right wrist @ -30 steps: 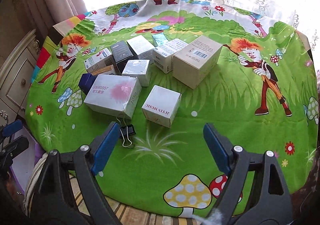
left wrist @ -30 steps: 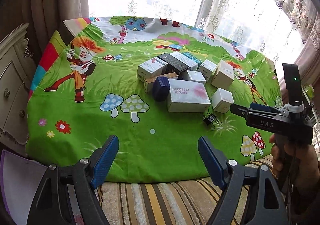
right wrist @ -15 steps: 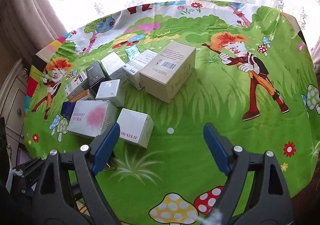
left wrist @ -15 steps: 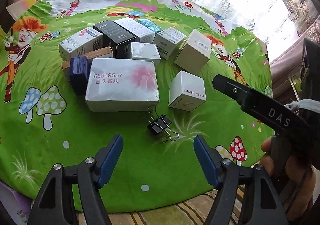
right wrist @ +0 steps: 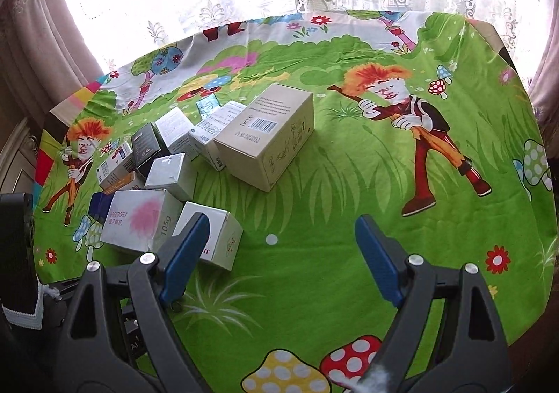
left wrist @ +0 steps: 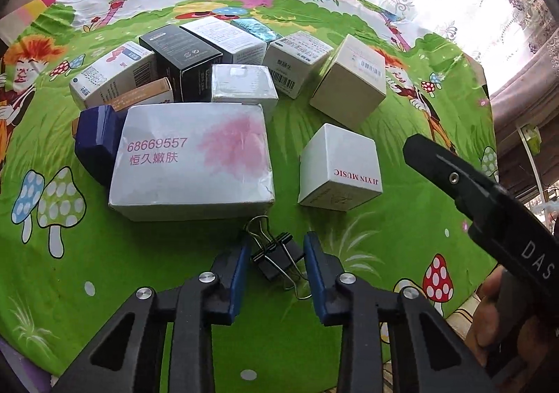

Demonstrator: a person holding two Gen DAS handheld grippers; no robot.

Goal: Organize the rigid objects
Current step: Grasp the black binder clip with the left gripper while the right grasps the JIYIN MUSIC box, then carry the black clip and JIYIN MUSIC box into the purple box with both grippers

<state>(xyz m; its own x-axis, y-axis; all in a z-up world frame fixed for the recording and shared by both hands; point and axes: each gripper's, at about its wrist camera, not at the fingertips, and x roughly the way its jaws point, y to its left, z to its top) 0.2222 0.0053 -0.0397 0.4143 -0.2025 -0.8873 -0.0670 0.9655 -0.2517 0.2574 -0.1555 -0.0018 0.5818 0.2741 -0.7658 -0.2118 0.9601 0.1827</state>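
A black binder clip (left wrist: 276, 256) lies on the green cartoon tablecloth (left wrist: 401, 218), just in front of a large white box with a pink blot (left wrist: 192, 162). My left gripper (left wrist: 276, 253) points down at the clip; its jaws are closing, and the blue pads (left wrist: 239, 260) touch the clip on both sides. My right gripper (right wrist: 279, 249) hangs open over bare cloth, with a white cube box (right wrist: 220, 239) just behind its left finger. Nothing is between its fingers.
Several boxes cluster behind the clip: a white cube box (left wrist: 339, 169), a beige box (left wrist: 349, 81), a black box (left wrist: 181, 57), a navy case (left wrist: 96, 144). A hand (left wrist: 496, 316) holds the right tool at the right edge. The cloth's right half (right wrist: 384, 165) holds no objects.
My left gripper came forward and down over the binder clip, and its jaws went from wide apart to closed around it. The right gripper rolled and shifted slightly and stayed open.
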